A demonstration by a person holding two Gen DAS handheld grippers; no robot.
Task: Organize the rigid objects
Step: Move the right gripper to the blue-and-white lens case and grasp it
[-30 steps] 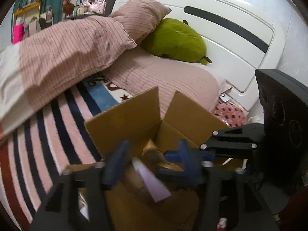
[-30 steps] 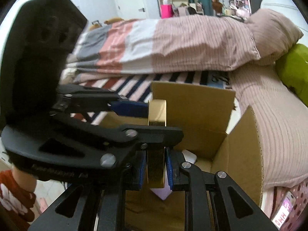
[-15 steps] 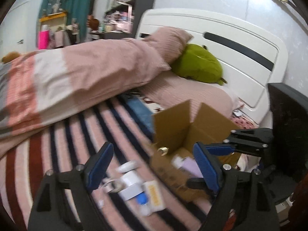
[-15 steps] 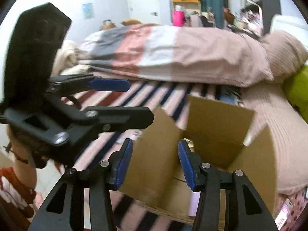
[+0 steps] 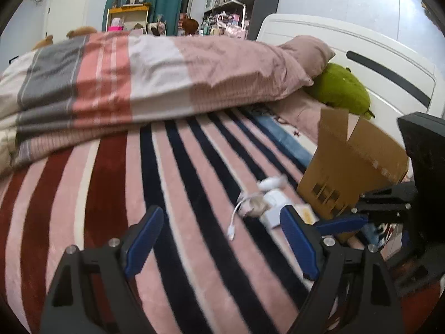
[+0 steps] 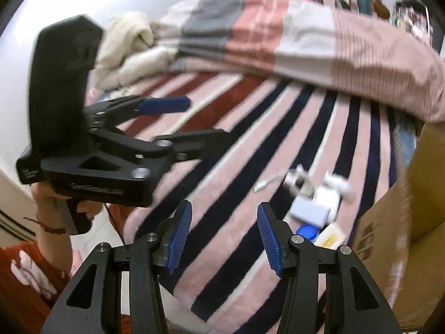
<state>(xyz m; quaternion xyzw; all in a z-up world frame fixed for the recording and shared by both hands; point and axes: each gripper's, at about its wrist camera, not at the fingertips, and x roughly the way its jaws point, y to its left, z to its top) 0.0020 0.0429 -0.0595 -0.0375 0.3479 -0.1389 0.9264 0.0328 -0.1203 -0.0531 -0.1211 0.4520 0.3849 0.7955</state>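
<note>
**Two open grippers above the striped blanket**

Two views show the same bed. From the left wrist, the left gripper point(image 5: 219, 236) hovers over the striped blanket point(image 5: 111, 194) with its blue-padded fingers spread wide and nothing between them. Ahead lies a small cluster of loose items point(image 5: 267, 203) with a white cable point(image 5: 236, 217) trailing from it, just beside the cardboard box point(image 5: 350, 164). A green plush point(image 5: 342, 91) rests against the white headboard point(image 5: 375, 64).

From the right wrist, the right gripper point(image 6: 225, 236) is likewise spread apart and empty. The loose items sit ahead and to its right: a flat white box point(image 6: 308, 211), a blue cap point(image 6: 307, 232) and a yellow-labelled packet point(image 6: 332, 238), near the cardboard box at the frame's right edge.
</note>
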